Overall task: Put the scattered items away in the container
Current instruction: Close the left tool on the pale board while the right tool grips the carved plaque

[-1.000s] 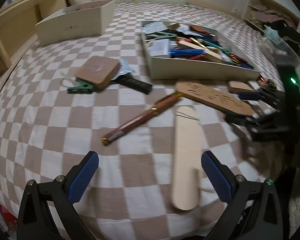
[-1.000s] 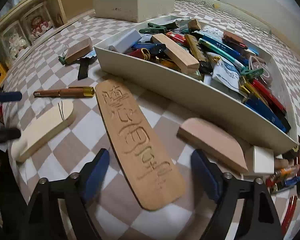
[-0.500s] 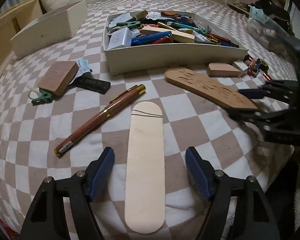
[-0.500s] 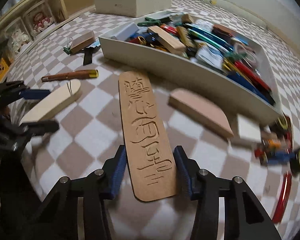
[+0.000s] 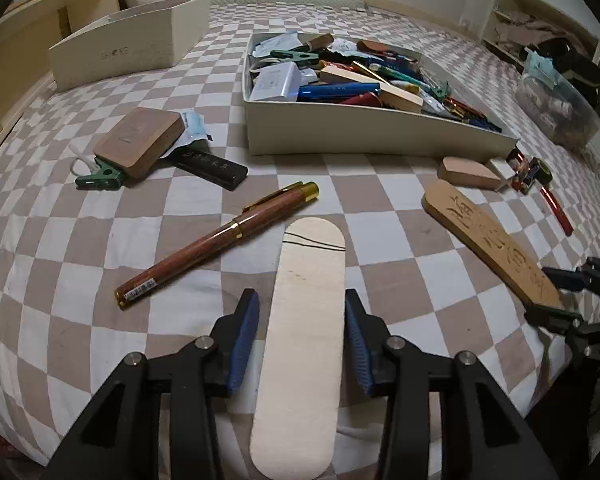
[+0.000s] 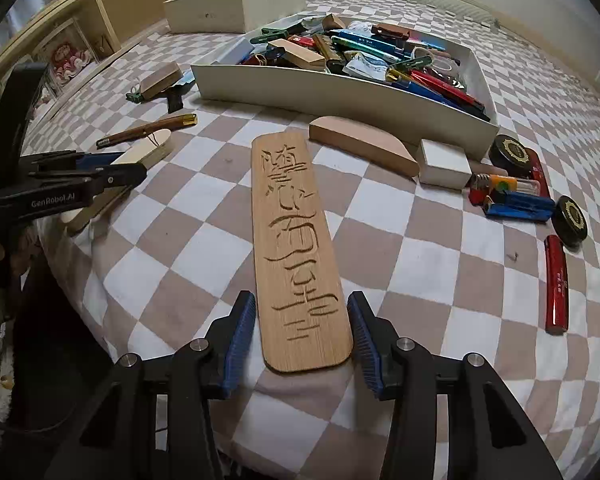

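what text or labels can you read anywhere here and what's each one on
"GenRobot.AI": white print on the side of the left gripper, seen from the right wrist view.
Carved characters on the wooden plaque: clear cuts, but I cannot read them with confidence.
Light characters on the black bar: too small to read.
Faint print on the beige box: too blurred.

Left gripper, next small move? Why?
Probably finish closing the left gripper on the pale wooden slat: its jaws have just been closing with the slat between them, but a gap shows beside one pad, so lifting now would likely leave it behind.
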Motion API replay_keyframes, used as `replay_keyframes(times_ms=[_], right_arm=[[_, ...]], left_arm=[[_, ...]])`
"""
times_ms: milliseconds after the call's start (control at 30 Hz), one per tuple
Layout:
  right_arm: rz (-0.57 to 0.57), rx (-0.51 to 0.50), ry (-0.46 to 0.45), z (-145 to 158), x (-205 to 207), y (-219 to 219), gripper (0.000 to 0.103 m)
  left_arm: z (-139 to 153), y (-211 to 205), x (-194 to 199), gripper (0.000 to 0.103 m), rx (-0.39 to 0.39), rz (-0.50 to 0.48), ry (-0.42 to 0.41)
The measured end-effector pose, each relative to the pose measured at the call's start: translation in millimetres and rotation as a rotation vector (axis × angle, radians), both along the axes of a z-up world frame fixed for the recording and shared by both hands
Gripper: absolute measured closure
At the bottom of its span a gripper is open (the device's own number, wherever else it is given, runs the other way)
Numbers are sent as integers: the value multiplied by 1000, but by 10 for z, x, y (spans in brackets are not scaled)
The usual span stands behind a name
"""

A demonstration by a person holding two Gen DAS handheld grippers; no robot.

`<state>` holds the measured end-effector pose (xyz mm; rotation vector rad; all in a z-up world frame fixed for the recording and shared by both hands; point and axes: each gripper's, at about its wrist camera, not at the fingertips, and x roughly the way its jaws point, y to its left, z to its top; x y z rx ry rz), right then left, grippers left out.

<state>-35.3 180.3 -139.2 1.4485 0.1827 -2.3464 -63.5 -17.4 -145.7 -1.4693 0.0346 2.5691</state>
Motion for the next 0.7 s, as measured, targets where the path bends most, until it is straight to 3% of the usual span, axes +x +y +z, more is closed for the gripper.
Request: replay_keyframes(times_ms=[433,700], right_arm=[[44,28,7,-80,-382,-242,55],[35,40,60,-82,-323,-271,58]], left_arm=[[4,33,134,67,9,-4,10],[10,42,165,68,8,-2,7]])
